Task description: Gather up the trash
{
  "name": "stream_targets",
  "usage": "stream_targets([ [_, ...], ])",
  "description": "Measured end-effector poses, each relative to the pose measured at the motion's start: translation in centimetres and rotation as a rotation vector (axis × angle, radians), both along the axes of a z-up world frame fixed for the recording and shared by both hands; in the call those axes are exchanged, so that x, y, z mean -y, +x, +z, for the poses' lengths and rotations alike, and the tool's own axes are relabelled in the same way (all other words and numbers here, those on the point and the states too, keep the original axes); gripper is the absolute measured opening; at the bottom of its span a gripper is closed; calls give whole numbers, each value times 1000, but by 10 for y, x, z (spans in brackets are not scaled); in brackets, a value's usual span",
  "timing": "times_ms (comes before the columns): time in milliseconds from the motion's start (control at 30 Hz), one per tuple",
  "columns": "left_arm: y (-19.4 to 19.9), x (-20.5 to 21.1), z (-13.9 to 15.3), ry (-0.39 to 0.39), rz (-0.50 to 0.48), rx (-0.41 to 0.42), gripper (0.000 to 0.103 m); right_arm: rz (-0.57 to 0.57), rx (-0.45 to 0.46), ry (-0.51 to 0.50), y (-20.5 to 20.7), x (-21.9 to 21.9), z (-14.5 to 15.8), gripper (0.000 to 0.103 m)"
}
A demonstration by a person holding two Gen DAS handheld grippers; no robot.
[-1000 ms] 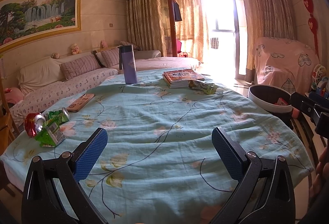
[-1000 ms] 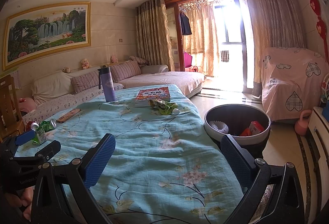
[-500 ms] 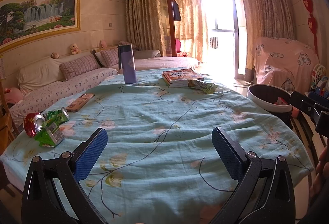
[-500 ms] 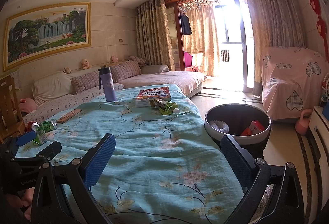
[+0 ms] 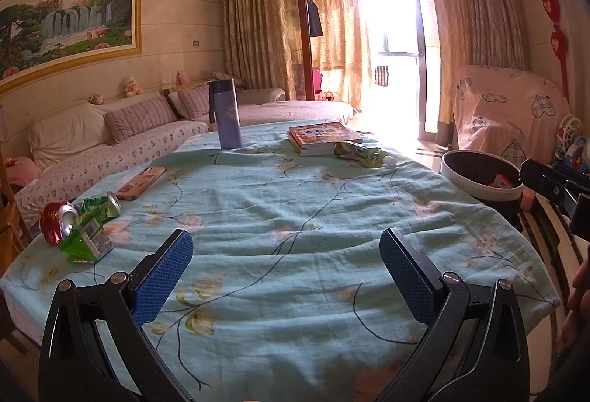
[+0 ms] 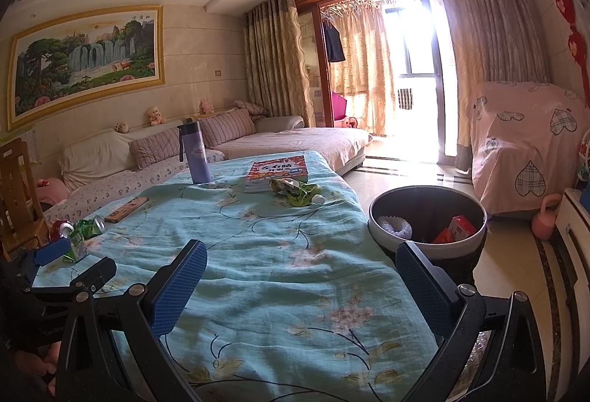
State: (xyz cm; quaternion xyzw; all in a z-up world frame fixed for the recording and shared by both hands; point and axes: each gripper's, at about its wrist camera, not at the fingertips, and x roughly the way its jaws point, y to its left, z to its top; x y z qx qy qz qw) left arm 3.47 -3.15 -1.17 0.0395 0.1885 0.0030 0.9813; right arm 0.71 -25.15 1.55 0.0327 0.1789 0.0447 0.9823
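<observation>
Left gripper (image 5: 285, 267): jaws spread wide, blue pads facing each other across bare cloth, holding nothing. It hovers over the near edge of the table (image 5: 295, 203), which is draped in a pale blue floral cloth. Right gripper (image 6: 300, 278): likewise wide apart and empty, poised over the table's near right corner.

Taking the table as reference:

- Near left corner: a crushed red can (image 5: 55, 223), a crushed green can (image 5: 103, 207) touching it, and a crumpled green carton (image 5: 86, 241) just in front of both. All lie on the cloth, to the left of the left gripper and well clear of its pads.
- Far right part: a crumpled green wrapper (image 6: 295, 192) lying against the front of a stack of books (image 6: 278, 171).
- Far centre: a purple bottle (image 5: 225, 114), upright.
- Left edge, mid-depth: a flat pinkish phone-like object (image 5: 141, 182), lying flat.
- On the floor just off the right side: a round waste bin (image 6: 427, 245) with a pale rim. Inside it, a white ring-shaped item and a red box.

Beyond the table's far edge, a sofa (image 5: 110, 144) runs along the wall.
</observation>
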Motion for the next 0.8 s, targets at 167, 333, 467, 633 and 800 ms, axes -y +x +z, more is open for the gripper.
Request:
stream_targets([
  [167,1,2,0,3,-9,0,103,1,0,6,-1,0,3,103],
  [333,3,5,0,2,-19,-9,103,2,-13,10,2,1,4,103],
  [467,6,5,1,-5,-21,-16,103,-1,-23,12,4,1,4,103],
  [633,11,2,0,-20,-26,-31,103,3,-44,22,11,2,3,103],
  [800,17,-1,-1,-35,-25,-44,103,5,-50,23,15,1,4,103],
])
